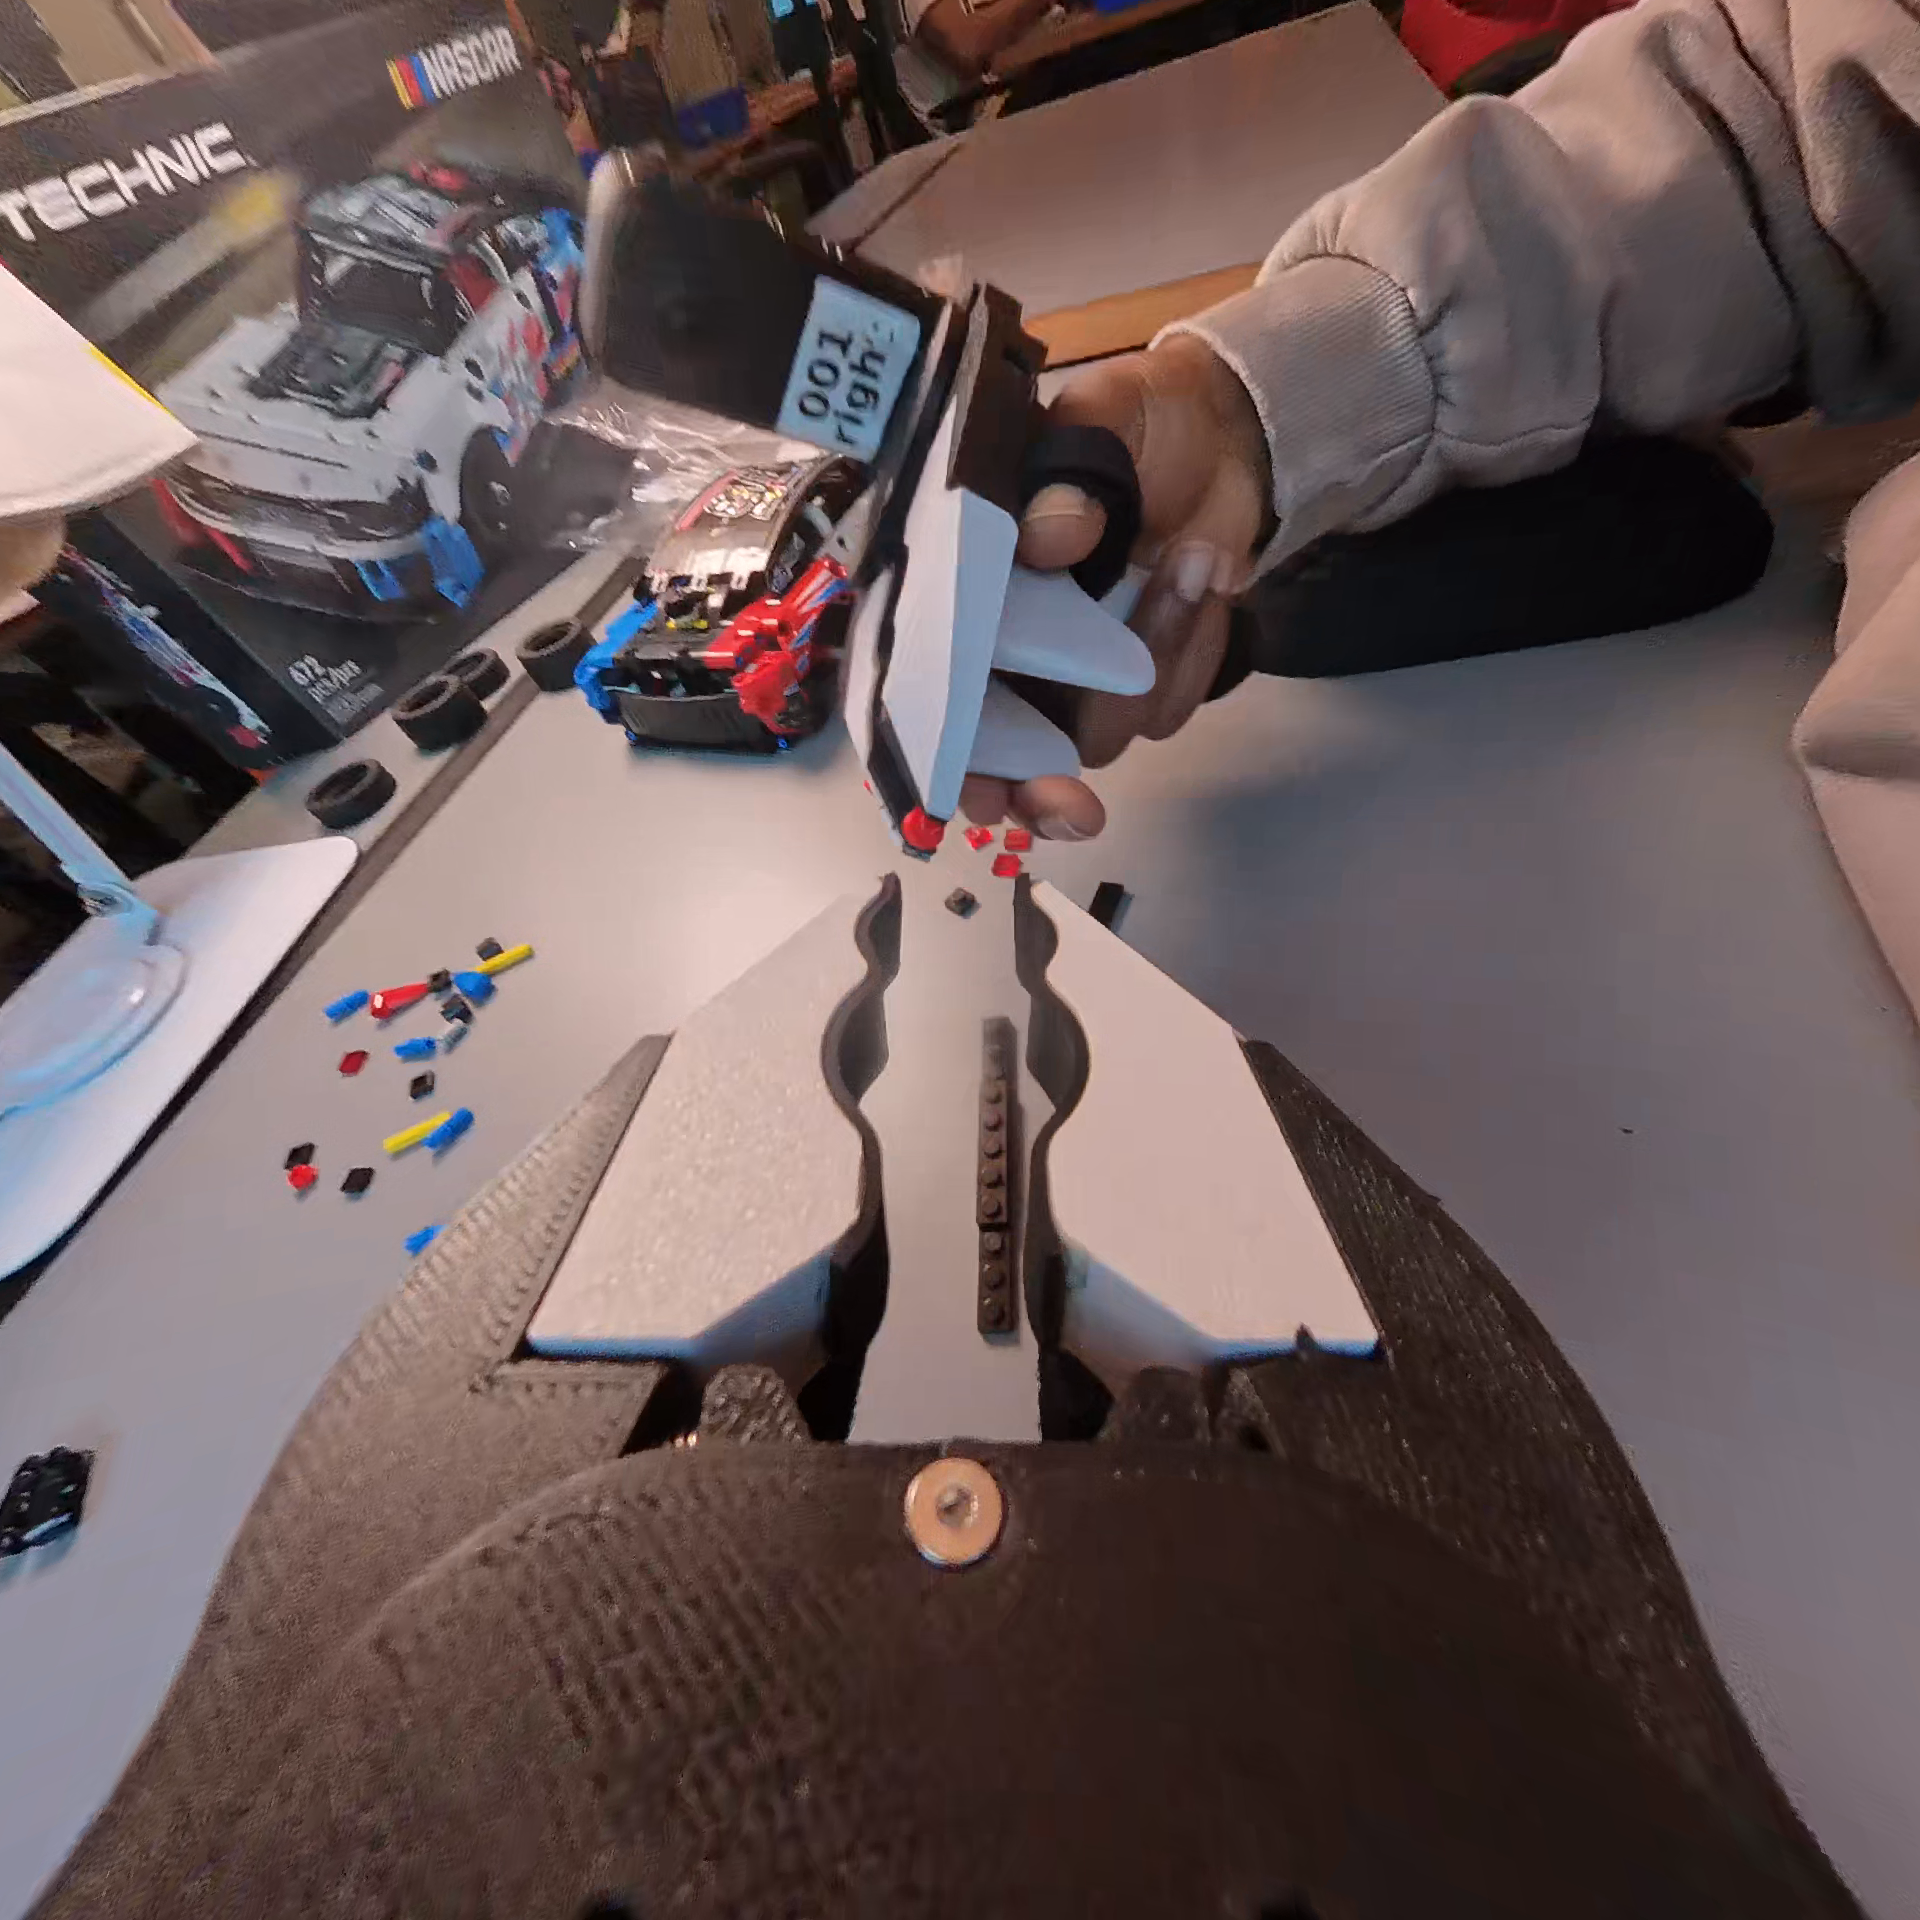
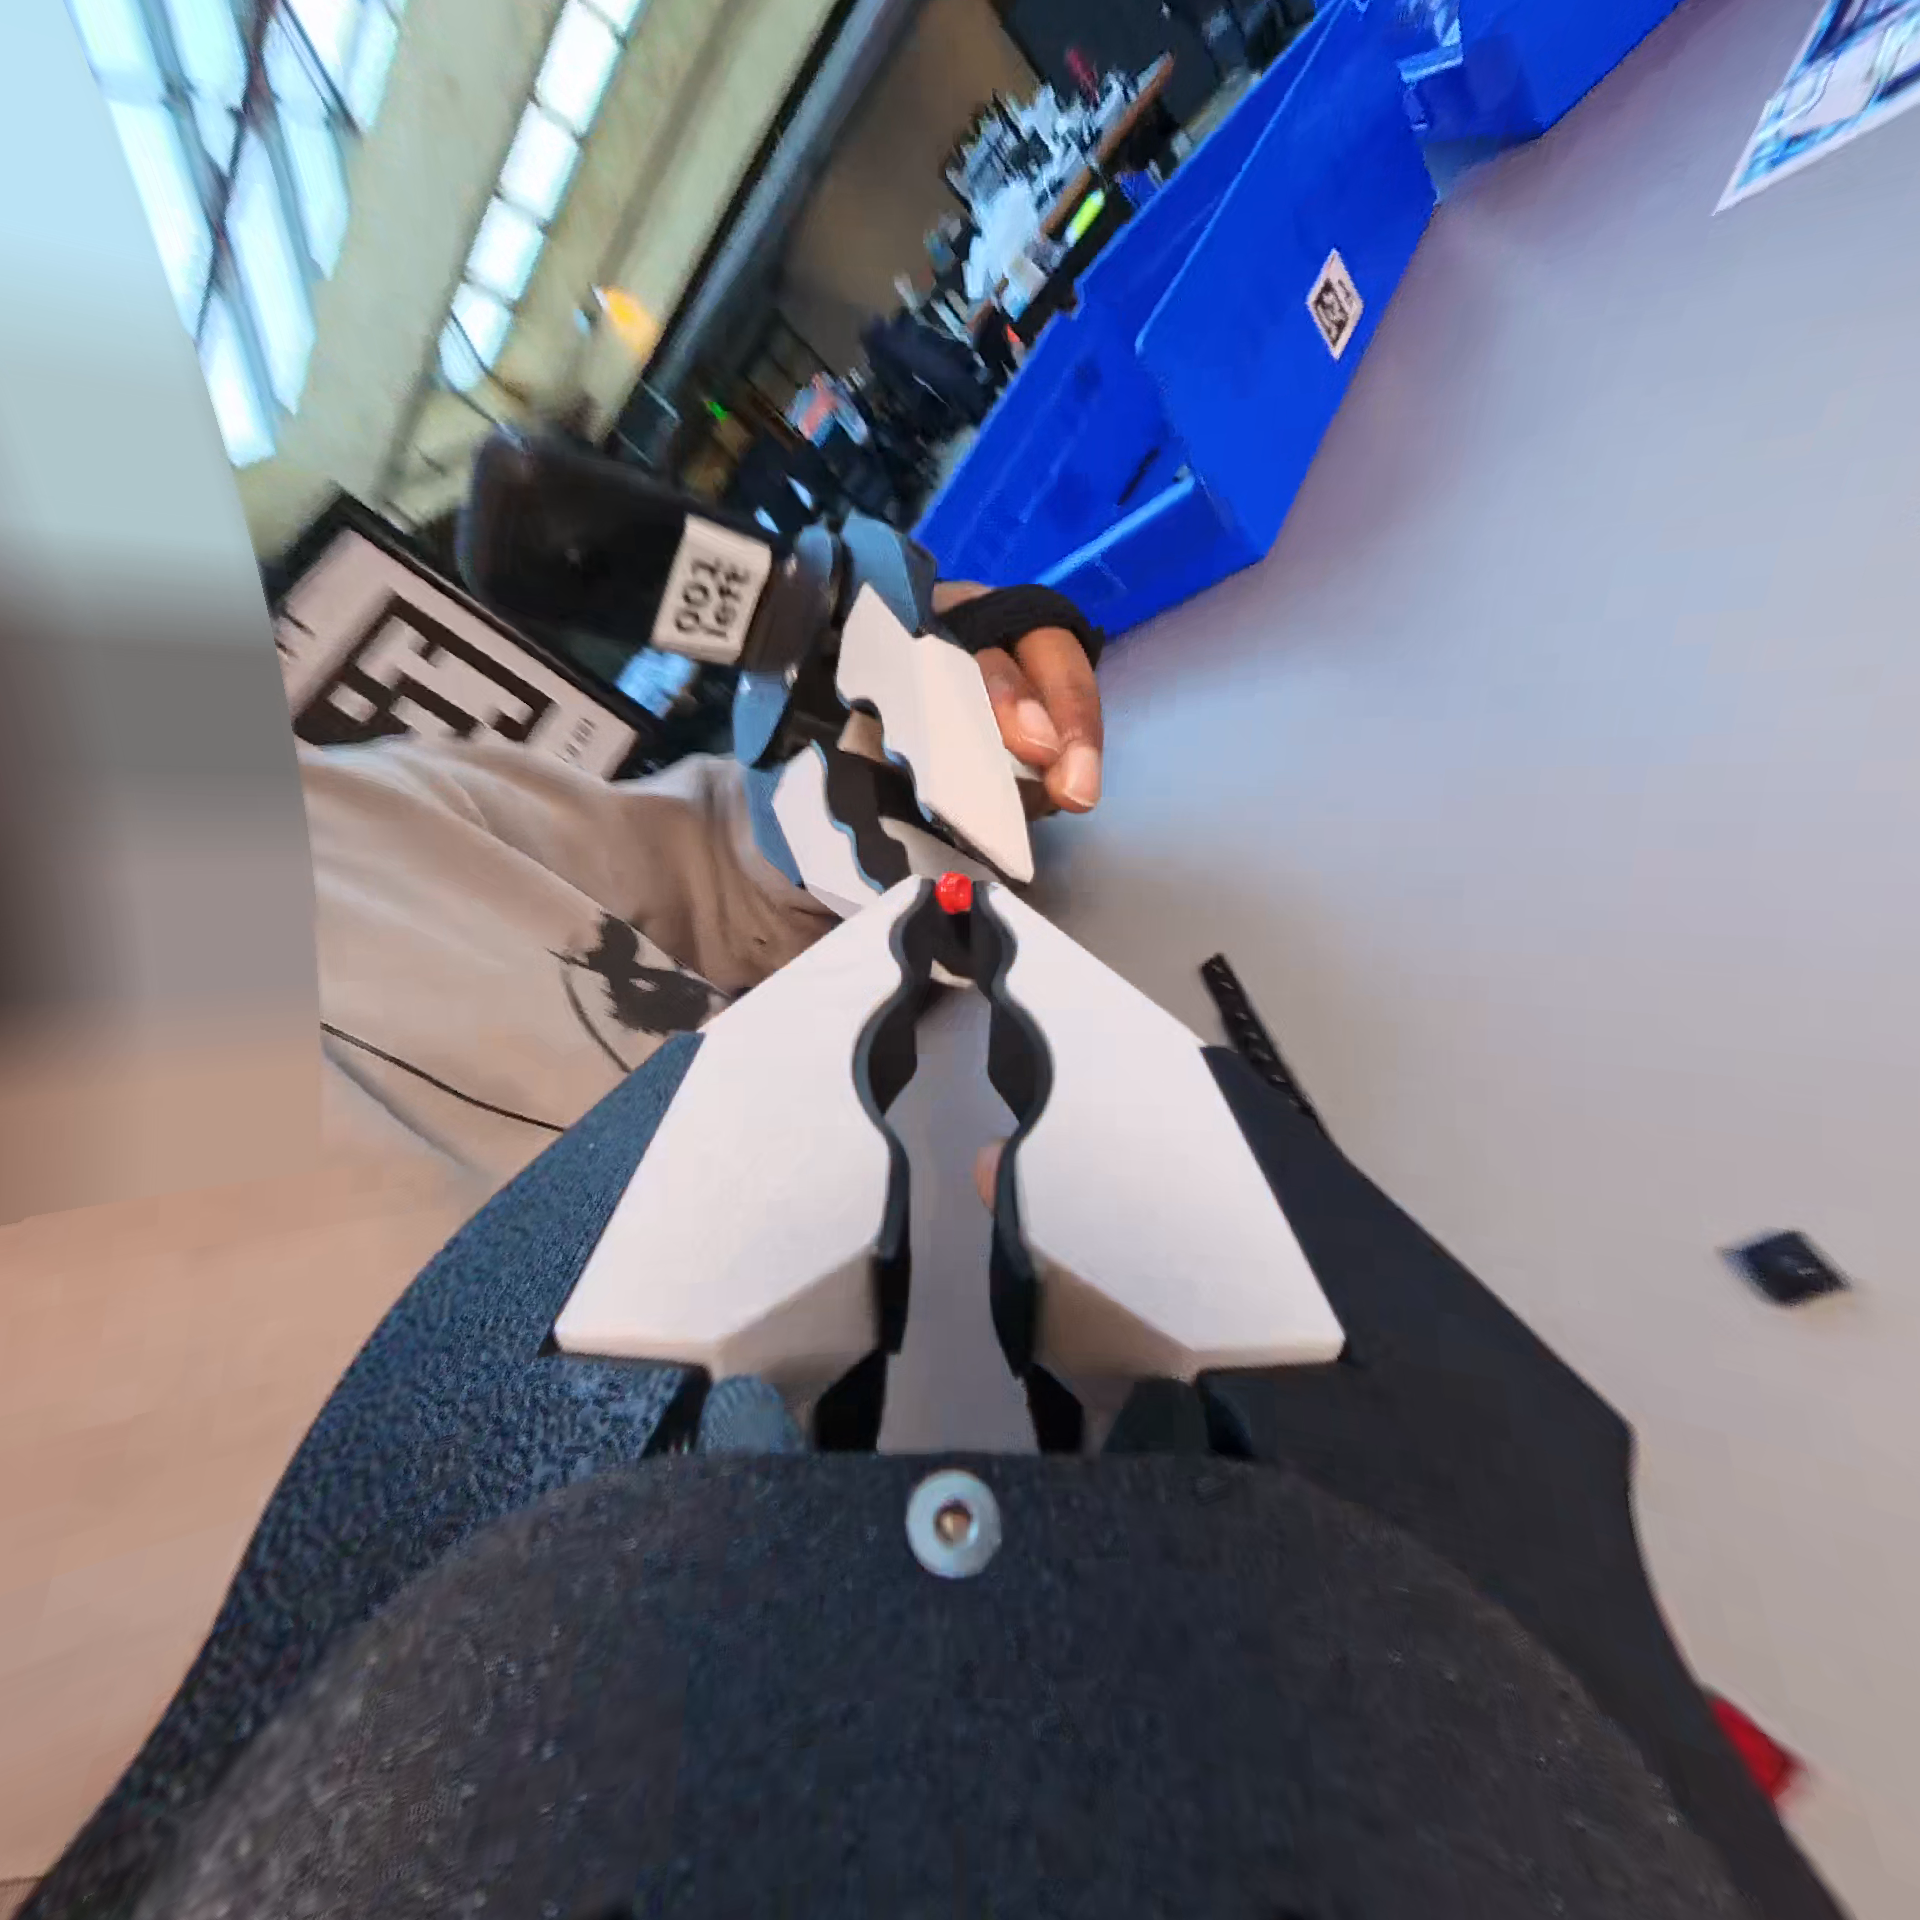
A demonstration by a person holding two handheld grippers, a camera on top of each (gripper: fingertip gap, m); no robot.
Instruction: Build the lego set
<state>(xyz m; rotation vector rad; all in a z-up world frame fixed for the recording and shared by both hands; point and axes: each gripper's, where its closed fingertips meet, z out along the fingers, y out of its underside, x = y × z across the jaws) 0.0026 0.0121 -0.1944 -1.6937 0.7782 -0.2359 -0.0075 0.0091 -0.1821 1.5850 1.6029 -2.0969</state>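
My left gripper [image 1: 956,896] is open and held low over the grey table [image 1: 1455,1039]. A long black studded plate [image 1: 1000,1174] lies on the table between its fingers, ungripped. My right gripper [image 1: 920,831] points down just ahead of the left tips and is shut on a small red piece [image 1: 918,824]. In the right wrist view that red piece [image 2: 953,891] sits pinched at the tips of my right gripper [image 2: 953,899], with the left gripper's fingers [image 2: 935,717] close behind. A partly built race car [image 1: 738,613] stands farther back.
Small red pieces [image 1: 1003,847] and a black one [image 1: 961,902] lie by the tips. Loose blue, yellow, red and black pieces [image 1: 416,1039] are scattered left. Tyres [image 1: 447,707] and the set's box [image 1: 312,364] are at back left. Blue bins [image 2: 1195,395] stand beyond. Both grippers' tips are close together, under 4 cm apart. Left tips and right tips are each some 25 cm from the partly built race car [image 1: 738,613].
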